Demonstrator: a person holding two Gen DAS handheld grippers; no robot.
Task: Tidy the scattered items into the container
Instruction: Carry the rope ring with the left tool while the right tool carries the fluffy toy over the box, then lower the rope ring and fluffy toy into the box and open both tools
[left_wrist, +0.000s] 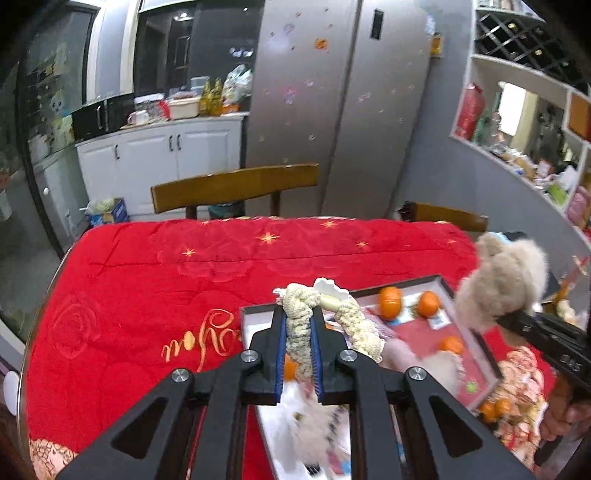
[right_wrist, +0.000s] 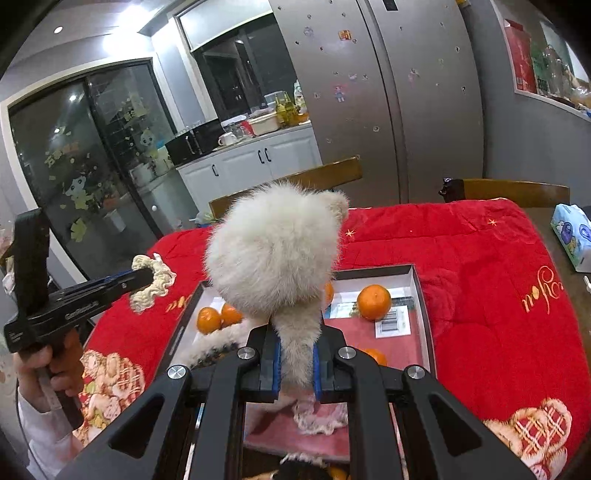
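My left gripper (left_wrist: 298, 314) is shut on a cream knitted scrunchie (left_wrist: 301, 339), held above the near left corner of a shallow open box (left_wrist: 452, 291). In the box lie oranges (left_wrist: 390, 302) and fluffy items, blurred. My right gripper (right_wrist: 297, 332) is shut on a fluffy white plush toy (right_wrist: 273, 251) over the same box (right_wrist: 423, 295), which holds several oranges (right_wrist: 373, 301). The right wrist view shows the left gripper (right_wrist: 146, 277) and the scrunchie (right_wrist: 157, 282) at the left. The left wrist view shows the right gripper (left_wrist: 508, 319) and the plush toy (left_wrist: 502, 280) at the right.
The table is covered by a red quilt (left_wrist: 166, 295). Wooden chairs (left_wrist: 236, 184) stand behind it, before a steel fridge (left_wrist: 332, 110). A tissue pack (right_wrist: 572, 236) lies at the table's right edge. A person's hand (right_wrist: 48, 369) grips the left handle.
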